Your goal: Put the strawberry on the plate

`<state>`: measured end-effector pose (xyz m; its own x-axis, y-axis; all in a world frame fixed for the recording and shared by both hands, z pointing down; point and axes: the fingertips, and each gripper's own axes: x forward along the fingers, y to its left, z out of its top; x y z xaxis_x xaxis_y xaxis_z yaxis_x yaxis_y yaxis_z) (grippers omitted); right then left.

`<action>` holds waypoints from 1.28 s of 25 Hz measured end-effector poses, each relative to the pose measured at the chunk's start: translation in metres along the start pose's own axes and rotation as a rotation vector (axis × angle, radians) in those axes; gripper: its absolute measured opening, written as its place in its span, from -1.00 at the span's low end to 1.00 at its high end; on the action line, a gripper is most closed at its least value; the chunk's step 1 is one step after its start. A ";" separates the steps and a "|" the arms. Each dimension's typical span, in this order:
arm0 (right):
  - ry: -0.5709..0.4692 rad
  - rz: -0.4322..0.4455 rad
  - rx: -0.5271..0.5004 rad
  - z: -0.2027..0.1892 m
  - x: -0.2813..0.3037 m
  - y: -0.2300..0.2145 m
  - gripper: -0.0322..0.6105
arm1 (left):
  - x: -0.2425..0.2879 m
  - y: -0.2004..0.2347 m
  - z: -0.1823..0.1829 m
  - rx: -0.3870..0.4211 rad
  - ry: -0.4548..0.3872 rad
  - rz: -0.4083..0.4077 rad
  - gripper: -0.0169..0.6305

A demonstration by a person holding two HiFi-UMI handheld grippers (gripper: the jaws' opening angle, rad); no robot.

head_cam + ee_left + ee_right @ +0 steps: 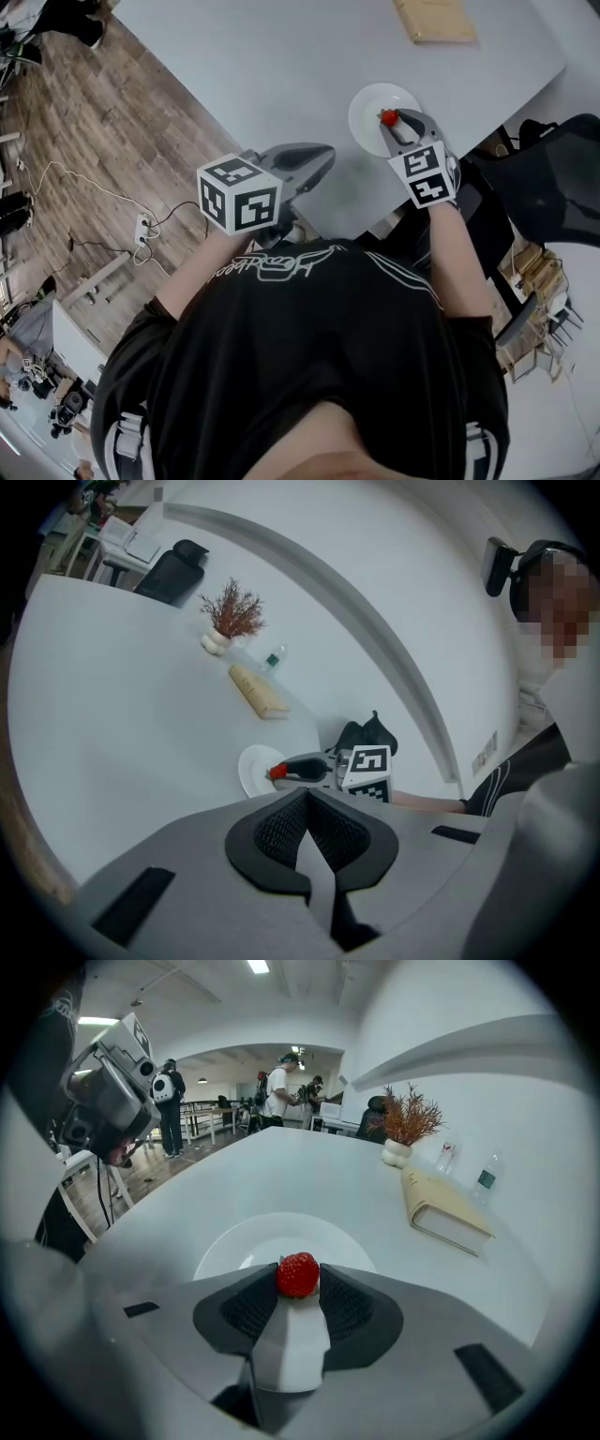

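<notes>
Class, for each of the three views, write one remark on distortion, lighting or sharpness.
Head view: even, soft light, little blur, table edges only slightly bent. Left gripper view: strong fisheye, black corners, the table's far edge bowed. Right gripper view: same fisheye ring, bright ceiling lights, strawberry sharp.

The plate (375,101) sits on the worktop (281,75) near its near edge. The strawberry (298,1274) is over the plate's near part, between the right gripper's (392,122) fingers. The book (434,19) lies behind the plate, and a potted plant (410,1129) stands beyond it. The left gripper (319,157) is left of the plate.
</notes>
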<state>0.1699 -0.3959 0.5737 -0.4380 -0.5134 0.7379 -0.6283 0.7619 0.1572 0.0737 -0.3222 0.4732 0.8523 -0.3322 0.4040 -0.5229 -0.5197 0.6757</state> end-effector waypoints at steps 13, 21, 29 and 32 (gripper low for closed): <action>-0.004 0.002 0.045 -0.001 0.002 -0.002 -0.47 | -0.009 0.003 -0.005 -0.018 -0.010 0.001 -0.93; -0.007 0.013 0.074 0.000 0.002 0.002 -0.37 | -0.024 0.003 -0.006 -0.018 -0.022 0.013 -0.93; -0.057 -0.056 0.125 0.012 -0.024 -0.001 -0.30 | -0.041 -0.008 -0.007 -0.001 -0.041 0.011 -0.93; -0.120 -0.071 0.158 0.029 -0.047 0.006 -0.30 | -0.050 -0.019 -0.004 0.023 -0.056 -0.005 -0.93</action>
<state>0.1686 -0.3783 0.5208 -0.4561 -0.6142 0.6440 -0.7494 0.6554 0.0944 0.0412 -0.2925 0.4426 0.8531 -0.3725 0.3653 -0.5193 -0.5389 0.6633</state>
